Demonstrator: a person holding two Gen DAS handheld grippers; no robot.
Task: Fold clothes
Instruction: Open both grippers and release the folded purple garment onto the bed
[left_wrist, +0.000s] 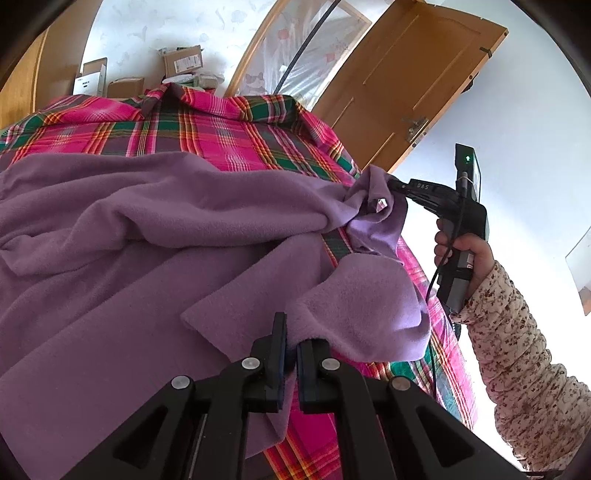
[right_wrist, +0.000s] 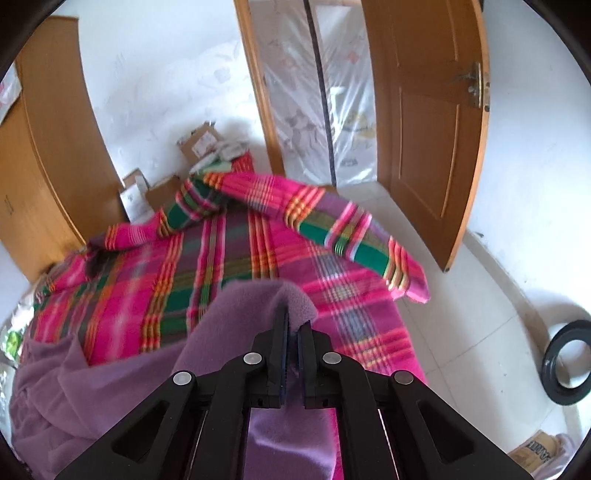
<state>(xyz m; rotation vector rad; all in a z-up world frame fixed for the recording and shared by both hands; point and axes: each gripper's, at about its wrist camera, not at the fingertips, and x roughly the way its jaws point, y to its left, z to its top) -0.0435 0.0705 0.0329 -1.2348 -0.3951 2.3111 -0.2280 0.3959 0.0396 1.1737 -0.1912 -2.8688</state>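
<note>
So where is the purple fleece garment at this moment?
The purple fleece garment lies spread over the pink plaid blanket, in front of the wooden door. The left gripper and the right gripper each pinch an edge of it.

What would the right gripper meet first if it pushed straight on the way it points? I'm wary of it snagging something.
The right gripper is shut on the purple fleece garment, which bulges just ahead of its fingertips. Beyond that fold probably lies the plaid blanket, though depth is unclear.

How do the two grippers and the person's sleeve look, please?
Both the left gripper and the right gripper are black, with silver pivot bolts and flat dark fingers. The right gripper carries a green light and a black cable. The sleeve is pale with a small floral print.
</note>
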